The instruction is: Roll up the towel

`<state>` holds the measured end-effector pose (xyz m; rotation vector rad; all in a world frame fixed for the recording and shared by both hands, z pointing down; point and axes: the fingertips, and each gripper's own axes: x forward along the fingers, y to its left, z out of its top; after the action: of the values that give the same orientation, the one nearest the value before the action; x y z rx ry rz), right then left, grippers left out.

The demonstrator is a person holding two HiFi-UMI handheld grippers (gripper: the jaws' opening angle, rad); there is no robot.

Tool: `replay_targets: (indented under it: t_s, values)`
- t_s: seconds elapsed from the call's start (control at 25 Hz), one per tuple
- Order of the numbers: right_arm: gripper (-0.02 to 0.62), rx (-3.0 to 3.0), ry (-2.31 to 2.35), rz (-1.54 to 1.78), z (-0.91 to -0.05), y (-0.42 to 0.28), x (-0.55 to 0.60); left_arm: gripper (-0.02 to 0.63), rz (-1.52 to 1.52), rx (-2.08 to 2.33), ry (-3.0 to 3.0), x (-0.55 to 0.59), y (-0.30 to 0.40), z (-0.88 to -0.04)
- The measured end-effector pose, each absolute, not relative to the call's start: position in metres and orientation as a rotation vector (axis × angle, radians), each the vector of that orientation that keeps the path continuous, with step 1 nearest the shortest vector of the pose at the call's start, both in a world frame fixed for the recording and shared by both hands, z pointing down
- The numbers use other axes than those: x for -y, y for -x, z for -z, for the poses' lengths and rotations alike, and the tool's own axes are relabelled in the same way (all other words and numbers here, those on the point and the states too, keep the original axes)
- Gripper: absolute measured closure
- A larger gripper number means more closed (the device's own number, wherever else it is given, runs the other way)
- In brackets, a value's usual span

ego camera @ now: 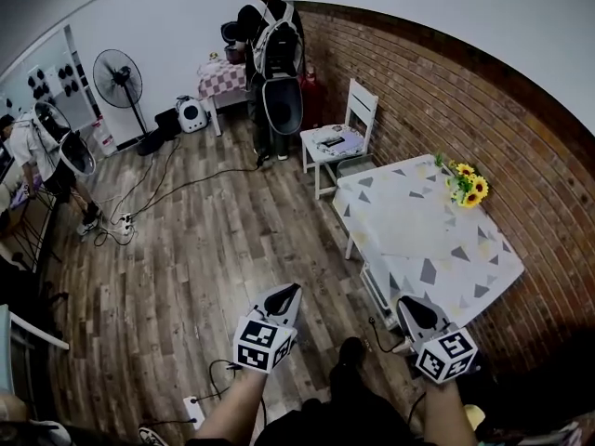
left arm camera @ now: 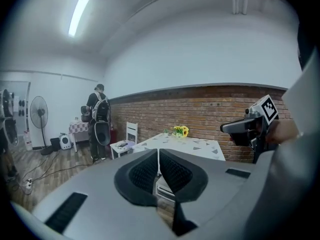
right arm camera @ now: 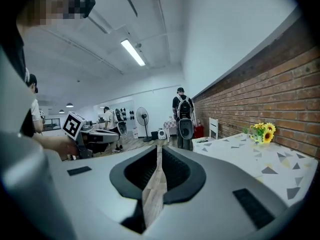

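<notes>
The person stands on a wooden floor (ego camera: 204, 249) and holds both grippers out in front at about the same level. The left gripper (ego camera: 292, 290) has its fingers (left arm camera: 144, 173) clenched together with nothing between them. The right gripper (ego camera: 405, 303) has its fingers (right arm camera: 140, 171) a narrow slit apart. Only the floor shows through the gap, so it grasps nothing.

Ahead and to the right, a table (ego camera: 409, 221) stands against the brick wall (ego camera: 521, 156), well apart from both grippers. It is covered by a white cloth with grey triangles. A bunch of sunflowers (ego camera: 468, 186) stands at its wall-side edge. No view lets a towel be told apart from that cloth.

A white chair (ego camera: 339, 137) stands just beyond the table. Farther back a person with a backpack (ego camera: 270, 45) faces a small table, and a standing fan (ego camera: 119, 80) is off to the left.
</notes>
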<state>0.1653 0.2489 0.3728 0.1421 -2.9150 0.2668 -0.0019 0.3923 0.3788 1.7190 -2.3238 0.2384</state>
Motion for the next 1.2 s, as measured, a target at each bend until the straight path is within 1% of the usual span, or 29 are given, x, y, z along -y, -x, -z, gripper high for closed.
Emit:
replay_targets:
  t_s: [0.16,0.4,0.68,1.2]
  values:
    - [0.551,2.926,-0.147,-0.306,-0.382,-0.130,-0.201,0.583,-0.286,2.306,-1.724,-0.343,0.030,-0.381]
    - [0.551,2.920,-0.172,-0.330,-0.396,-0.079,-0.102,0.583,-0.357,2.268,-1.758,-0.233,0.074,-0.382]
    - [0.548,2.877,-0.198,-0.358,-0.412,-0.048,-0.021,0.583,-0.442,2.190,-1.827,-0.133,0.096,-0.388]
    - [0.528,2.743,-0.414,-0.347,-0.435,-0.015,0.020,0.583,-0.442,1.962,-2.041,-0.041,0.143,-0.420]
